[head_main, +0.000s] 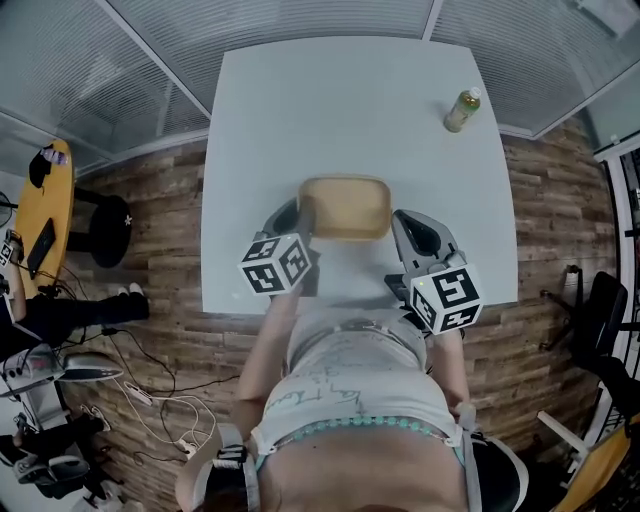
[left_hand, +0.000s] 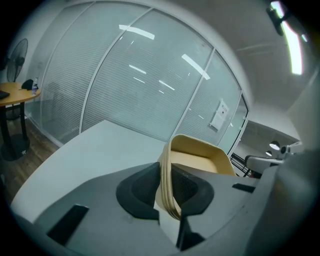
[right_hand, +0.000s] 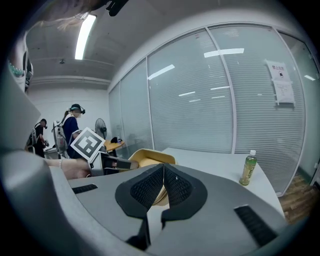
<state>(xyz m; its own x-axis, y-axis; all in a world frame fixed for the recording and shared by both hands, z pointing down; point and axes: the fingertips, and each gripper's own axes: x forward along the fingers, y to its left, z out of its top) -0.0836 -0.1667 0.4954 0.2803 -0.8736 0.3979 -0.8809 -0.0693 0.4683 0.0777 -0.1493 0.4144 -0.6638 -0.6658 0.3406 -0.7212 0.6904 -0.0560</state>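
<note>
Held tray (head_main: 345, 207) mid-frame over table (head_main: 300, 110), left gripper (head_main: 298, 222) clenched on left rim, right gripper (head_main: 398, 228) on right rim. Risked slip off thin rims, or tilt from uneven pull.

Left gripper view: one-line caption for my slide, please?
Left gripper clamped on the rim of a tan wooden rounded-rectangle tray at a white table, blind-covered glass wall behind.

light: bright, even – ceiling strips | glare: reflections on glass walls | edges: fisheye-curved, dark vignette
</note>
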